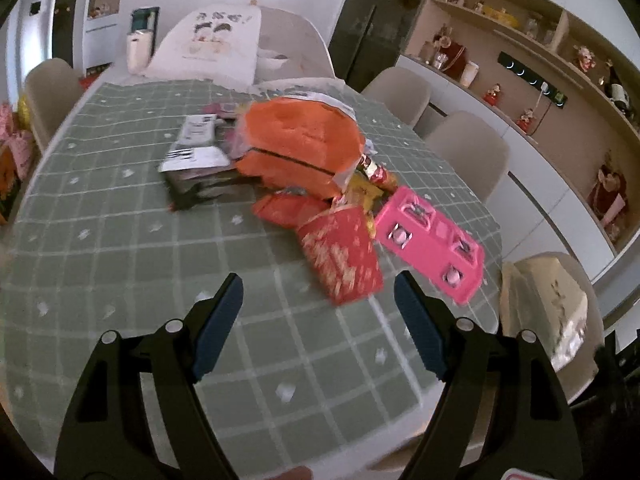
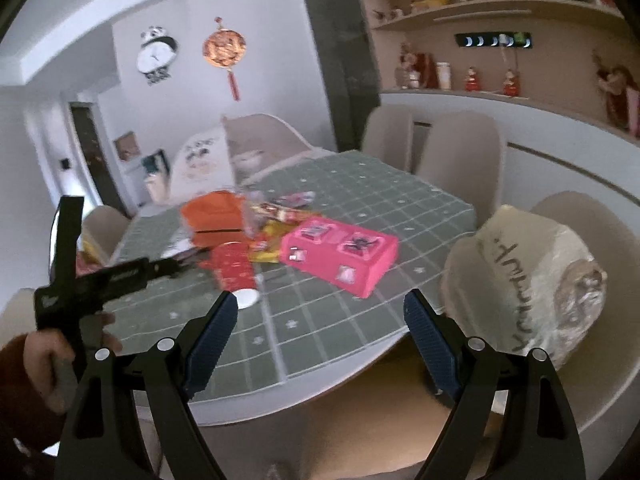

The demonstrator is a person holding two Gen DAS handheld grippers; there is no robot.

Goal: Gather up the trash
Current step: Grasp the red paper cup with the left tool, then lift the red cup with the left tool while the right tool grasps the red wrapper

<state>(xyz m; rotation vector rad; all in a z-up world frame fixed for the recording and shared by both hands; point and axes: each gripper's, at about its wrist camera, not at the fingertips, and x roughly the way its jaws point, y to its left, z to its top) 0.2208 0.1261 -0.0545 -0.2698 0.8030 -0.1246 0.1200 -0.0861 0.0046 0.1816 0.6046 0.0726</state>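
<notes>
A heap of trash lies on the green checked tablecloth (image 1: 120,248): an orange paper bag (image 1: 300,140), a red packet (image 1: 340,256), a pink box (image 1: 432,240), yellow and red wrappers (image 1: 368,184) and a black-and-white package (image 1: 196,152). My left gripper (image 1: 318,292) is open and empty, hovering just short of the red packet. My right gripper (image 2: 320,312) is open and empty above the table's near edge. In the right wrist view the pink box (image 2: 340,252), red packet (image 2: 234,268) and orange bag (image 2: 214,216) show, with the left gripper (image 2: 180,266) at the left, held by a hand.
Beige chairs (image 1: 468,152) stand around the table. One chair at the right holds a wrapped cushion (image 2: 528,276). A white disc (image 2: 246,298) lies on the cloth. Shelves with figurines (image 1: 532,80) line the right wall.
</notes>
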